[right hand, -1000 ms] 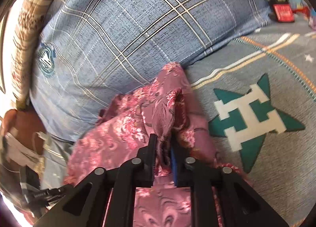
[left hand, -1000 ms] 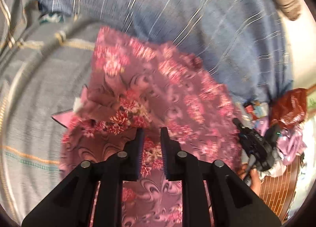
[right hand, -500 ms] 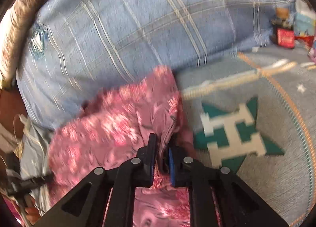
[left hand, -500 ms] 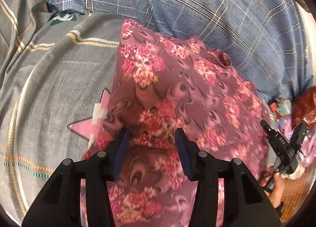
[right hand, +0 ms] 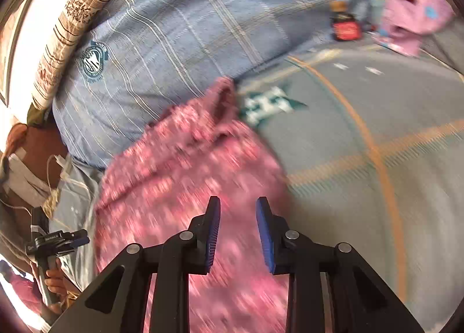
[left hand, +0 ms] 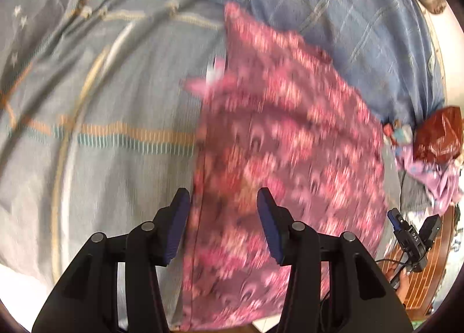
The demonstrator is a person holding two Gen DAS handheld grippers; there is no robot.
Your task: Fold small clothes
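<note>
A pink floral garment lies folded flat on the grey bedspread, its far edge against a blue checked pillow. My left gripper is open and empty above the garment's near left edge. In the right wrist view the same garment lies below, and my right gripper is open and empty over its near right part. Both views are blurred by motion.
A blue checked pillow lies behind the garment. A dark bottle, a lilac cloth and a red bag sit at the side. The bedspread extends beyond the garment.
Both grippers have let go of the garment and opened. The garment now lies flat, and both grippers have pulled back from it.
</note>
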